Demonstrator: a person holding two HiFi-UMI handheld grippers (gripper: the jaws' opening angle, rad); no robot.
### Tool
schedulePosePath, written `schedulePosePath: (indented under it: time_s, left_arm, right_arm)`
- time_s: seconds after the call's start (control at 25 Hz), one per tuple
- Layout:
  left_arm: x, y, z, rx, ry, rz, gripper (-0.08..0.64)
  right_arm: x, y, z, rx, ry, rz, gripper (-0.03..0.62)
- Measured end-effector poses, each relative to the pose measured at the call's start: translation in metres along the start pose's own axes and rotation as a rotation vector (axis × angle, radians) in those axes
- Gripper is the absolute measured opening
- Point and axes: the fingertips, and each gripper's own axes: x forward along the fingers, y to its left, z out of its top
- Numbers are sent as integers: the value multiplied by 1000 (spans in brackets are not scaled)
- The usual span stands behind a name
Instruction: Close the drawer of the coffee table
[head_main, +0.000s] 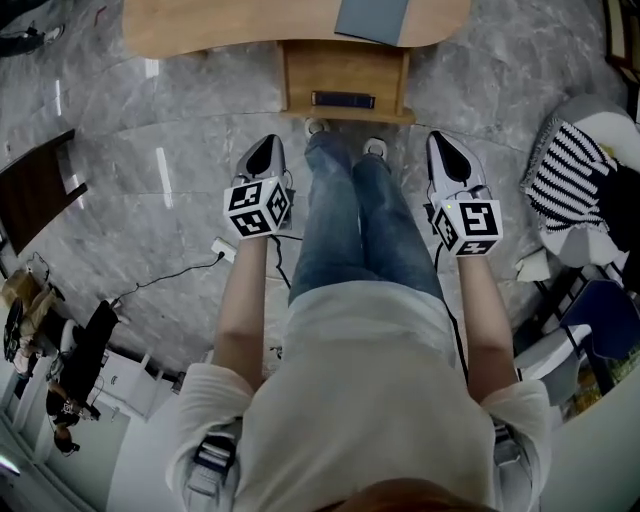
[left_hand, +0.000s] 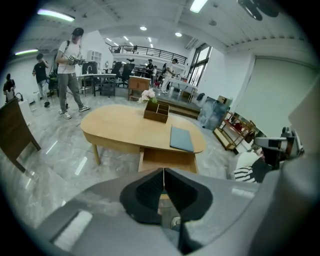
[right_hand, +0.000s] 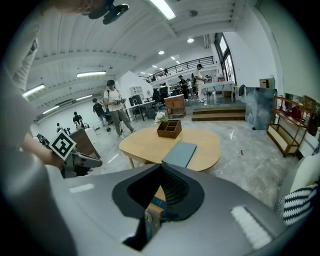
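Observation:
The light wooden coffee table (head_main: 200, 30) stands in front of me. Its drawer (head_main: 300, 75) is pulled out toward my feet, with a dark blue item (head_main: 343, 99) lying inside. On the tabletop lie a grey-blue book (head_main: 372, 18) and, in the left gripper view, a wooden organiser box (left_hand: 156, 111). My left gripper (head_main: 267, 145) hangs left of my legs, shut and empty, short of the drawer. My right gripper (head_main: 441, 142) hangs right of my legs, also shut and empty. The left gripper (left_hand: 163, 171) looks down at the open drawer (left_hand: 167, 159). The right gripper (right_hand: 161, 166) faces the table (right_hand: 145, 142) from the right.
A chair with a striped cushion (head_main: 568, 175) sits at the right. A dark wooden board (head_main: 35, 185) leans at the left, and a cable with a white plug block (head_main: 222, 250) lies on the marble floor. Several people (left_hand: 70, 70) stand beyond the table.

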Motion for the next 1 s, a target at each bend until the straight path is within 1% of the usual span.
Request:
schedulePosePath:
  time_s: [0.04,0.28,0.36,0.44,0.52,0.64,0.76,0.84,1.0]
  left_arm:
    - [8,4,-7,3,15,-2,3]
    - [57,29,-58,45,110,-8,75]
    - [72,36,-75,62,138,-9,98]
    - [88,44,-89,83,164,-13,122]
    - [104,52,-103,114,191,-21,148]
    - [128,65,-123,183,239,-24,200]
    - [152,79,-142,265,293,-16,232]
    - [166,85,-148,300,312,-8,233]
    - [188,101,-167,327,364,7,233]
  right_arm:
    - [6,-3,-9,-4,11,0,-2]
    - [43,-24,-67,-8,83,8,0]
    - [56,-30,-88,-1,114,18,56]
    - [69,-36,-109,6,145,17,68]
    - [81,-42,-130,6,176,10,109]
    - [99,-51,-162,-3,224,-2,143]
    - [114,-62,-194,-12,275,-13,166]
    - [123,-69,-216,-29,315,-17,175]
    - [137,-79,-251,-74,390,-16,205]
